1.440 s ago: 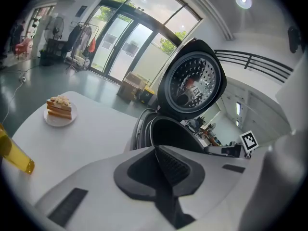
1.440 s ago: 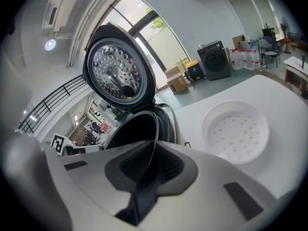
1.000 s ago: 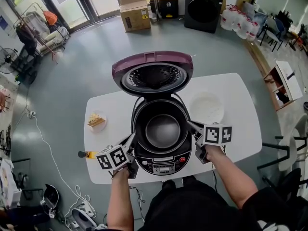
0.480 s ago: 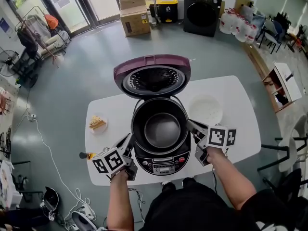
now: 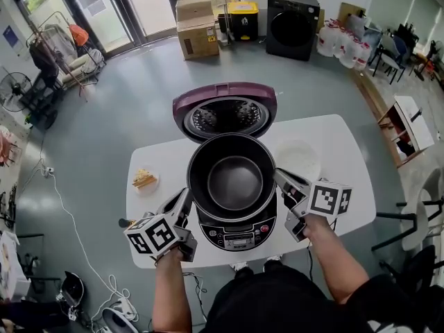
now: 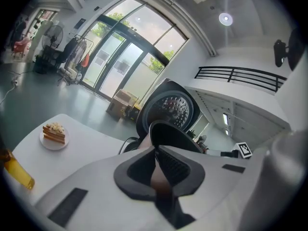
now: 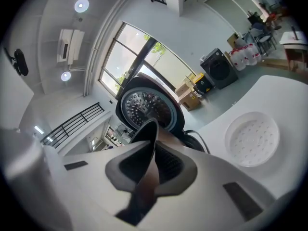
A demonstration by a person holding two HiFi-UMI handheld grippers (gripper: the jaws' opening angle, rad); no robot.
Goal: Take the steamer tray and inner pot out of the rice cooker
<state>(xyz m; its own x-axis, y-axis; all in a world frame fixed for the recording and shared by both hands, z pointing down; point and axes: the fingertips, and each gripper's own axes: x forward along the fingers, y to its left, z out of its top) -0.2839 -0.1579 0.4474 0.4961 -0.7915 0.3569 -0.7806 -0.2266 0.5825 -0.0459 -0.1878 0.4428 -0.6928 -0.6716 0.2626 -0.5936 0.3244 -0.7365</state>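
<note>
- Gripping the inner pot by its rim from opposite sides: the left gripper is clamped on the rim's left edge, and the right gripper is clamped on its right edge.
- Both gripper views confirm this. The dark rim edge sits pinched between the ribbed pads of each pair of jaws, which stand almost together.
- The pot hangs level above the rice cooker and covers the well from the head view. Whether its base is clear of the well cannot be told.
- The steamer tray is already out. It lies flat on the table just beside the cooker, toward the far right corner, and nothing touches it.
- Judgement: the tray step is complete and the pot step is in hand. The pot is not yet set down on the table.
- The cooker stands at the middle of the near edge. Its purple lid is hinged open toward the far edge.
- A plate with a cake slice sits by the left edge, and a yellow bottle lies at the near left corner.
- The room has a grey floor and glass doors. Cardboard boxes, a yellow-lidded bin and a black appliance stand along the far wall.
- A cable trails across the floor to the left of the table.
</note>
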